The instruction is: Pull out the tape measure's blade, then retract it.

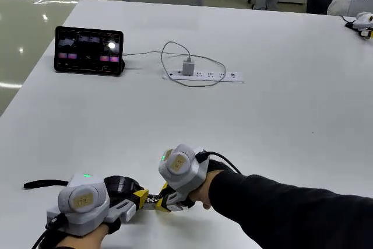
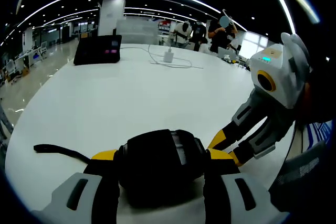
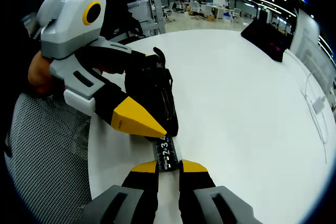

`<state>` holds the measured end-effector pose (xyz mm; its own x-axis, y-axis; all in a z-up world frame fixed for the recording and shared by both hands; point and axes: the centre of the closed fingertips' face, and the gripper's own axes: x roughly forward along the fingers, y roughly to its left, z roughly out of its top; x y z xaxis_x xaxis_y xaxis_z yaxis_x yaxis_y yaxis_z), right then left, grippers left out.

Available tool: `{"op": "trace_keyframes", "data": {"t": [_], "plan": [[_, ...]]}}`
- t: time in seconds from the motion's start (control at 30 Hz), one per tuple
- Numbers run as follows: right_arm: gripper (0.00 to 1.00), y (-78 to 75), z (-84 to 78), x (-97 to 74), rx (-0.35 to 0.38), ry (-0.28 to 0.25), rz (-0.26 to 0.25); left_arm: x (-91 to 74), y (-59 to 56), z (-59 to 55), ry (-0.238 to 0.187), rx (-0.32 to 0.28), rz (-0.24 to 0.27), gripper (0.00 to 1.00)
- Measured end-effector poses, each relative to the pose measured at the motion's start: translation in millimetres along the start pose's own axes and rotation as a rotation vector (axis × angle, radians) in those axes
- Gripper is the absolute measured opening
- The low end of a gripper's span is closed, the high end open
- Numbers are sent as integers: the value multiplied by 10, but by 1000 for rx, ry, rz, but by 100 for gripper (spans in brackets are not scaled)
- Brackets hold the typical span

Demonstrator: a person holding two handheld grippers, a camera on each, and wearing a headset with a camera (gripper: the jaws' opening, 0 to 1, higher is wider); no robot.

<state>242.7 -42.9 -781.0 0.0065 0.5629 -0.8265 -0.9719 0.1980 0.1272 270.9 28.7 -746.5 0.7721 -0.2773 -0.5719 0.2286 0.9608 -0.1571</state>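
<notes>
A black tape measure (image 1: 121, 186) sits on the white table (image 1: 262, 115) near its front edge, and my left gripper (image 1: 132, 195) is shut on its case (image 2: 163, 163), one yellow-tipped jaw on each side. A black wrist strap (image 2: 56, 150) trails off the case to the left. A short length of blade (image 3: 167, 155), with the numbers 2 and 3 showing, sticks out of the case (image 3: 155, 95). My right gripper (image 3: 168, 167) is shut on that blade end, close to the case mouth. In the head view the right gripper (image 1: 162, 199) meets the left one nearly tip to tip.
A dark tablet (image 1: 88, 51) stands at the back left. A white power strip (image 1: 204, 75) with a charger and looped cable lies mid-table. A small device (image 1: 362, 21) rests at the far right edge, and people stand beyond the table.
</notes>
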Motion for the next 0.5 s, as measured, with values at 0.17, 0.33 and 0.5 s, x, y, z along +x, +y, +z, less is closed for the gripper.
{"op": "trace_keyframes", "data": {"t": [0.17, 0.33, 0.5], "plan": [[11, -3, 35, 24, -10, -12, 0, 0, -1, 3, 0, -2, 1, 60], [11, -7, 77, 36, -13, -22, 3, -1, 1, 3, 0, -4, 1, 60], [11, 4, 87, 45, -26, -24, 5, -1, 1, 3, 0, -2, 1, 60]]}}
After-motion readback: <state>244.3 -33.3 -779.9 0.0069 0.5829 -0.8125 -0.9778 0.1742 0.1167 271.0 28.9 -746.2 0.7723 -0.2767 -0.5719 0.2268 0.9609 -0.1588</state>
